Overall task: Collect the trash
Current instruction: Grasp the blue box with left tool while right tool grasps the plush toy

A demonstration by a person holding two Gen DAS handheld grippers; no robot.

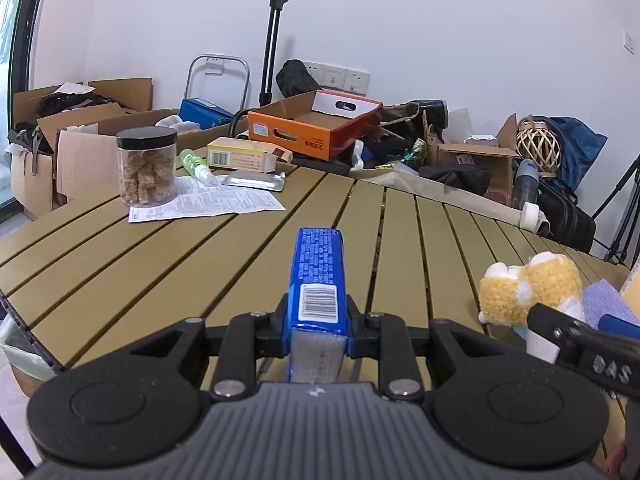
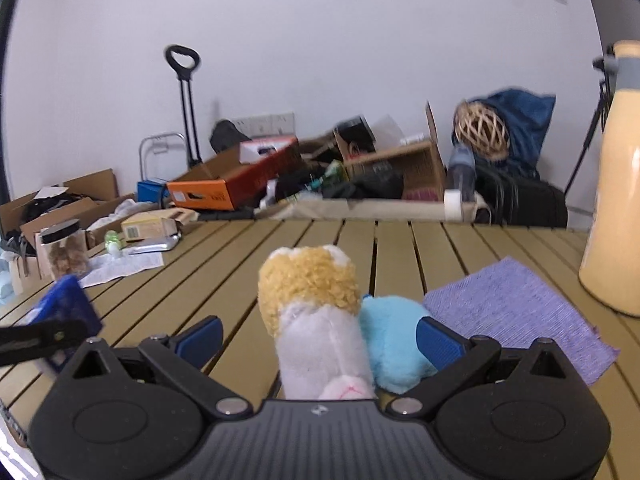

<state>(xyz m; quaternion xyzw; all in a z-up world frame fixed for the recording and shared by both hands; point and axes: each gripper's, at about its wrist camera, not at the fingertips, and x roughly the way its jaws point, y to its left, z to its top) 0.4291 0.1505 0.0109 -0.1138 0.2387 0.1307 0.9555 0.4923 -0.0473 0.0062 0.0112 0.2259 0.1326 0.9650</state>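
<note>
We carried the blue pack (image 1: pixel 318 280) pinched in our left gripper (image 1: pixel 316 320) above the desk (image 1: pixel 160 264) (right gripper (image 2: pixel 320 344) spread around a plush toy (image 2: pixel 316 312)), judging a level, firm hold best.

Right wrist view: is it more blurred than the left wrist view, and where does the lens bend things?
Right wrist view: yes, softer overall; the orange box and the jar are smeared, and the plush toy is fuzzy. Left wrist view: sharper, the barcode on the blue pack is distinct. Both views: fisheye curves the table slats and darkens the corners.
</note>
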